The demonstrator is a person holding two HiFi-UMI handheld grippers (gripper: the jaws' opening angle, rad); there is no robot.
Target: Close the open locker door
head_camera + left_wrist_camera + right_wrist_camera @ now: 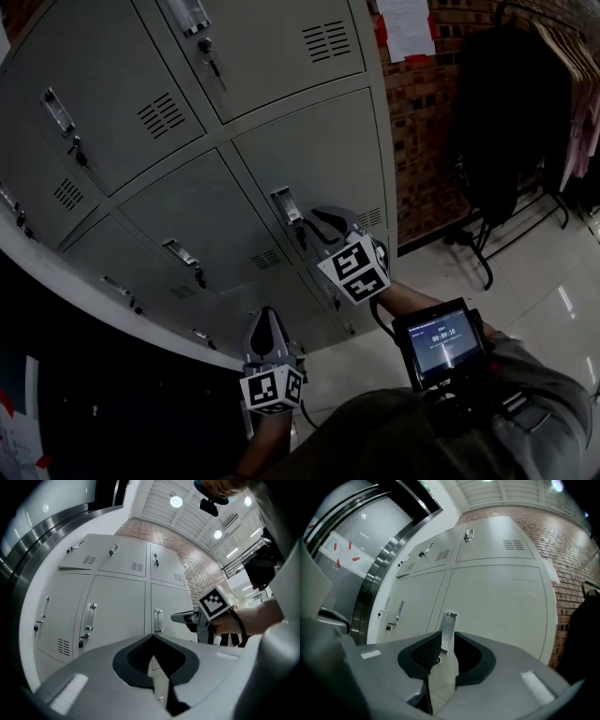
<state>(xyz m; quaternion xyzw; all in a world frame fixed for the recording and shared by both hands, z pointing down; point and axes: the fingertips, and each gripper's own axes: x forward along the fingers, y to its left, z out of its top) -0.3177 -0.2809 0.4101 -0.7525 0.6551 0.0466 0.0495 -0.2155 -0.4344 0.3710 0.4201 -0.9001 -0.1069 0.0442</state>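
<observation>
A bank of grey metal lockers (234, 141) fills the head view, and every door I can see looks flush; I cannot make out an open one. My right gripper (320, 217) points level at the right-hand door (314, 155), its tips just short of that door's metal handle (286, 204). In the right gripper view its jaws (448, 633) stand apart, with the handle (449, 623) showing in the gap; they are open. My left gripper (266, 312) hangs lower, in front of the bottom doors. Its jaws (153, 635) meet at the tips, shut on nothing.
A brick wall (422, 141) stands right of the lockers. Further right is a clothes rack with dark garments (511, 112) on a glossy tiled floor (548, 281). A small screen (441, 342) sits on the person's right arm. A curved metal trim (94, 291) borders the lockers' left side.
</observation>
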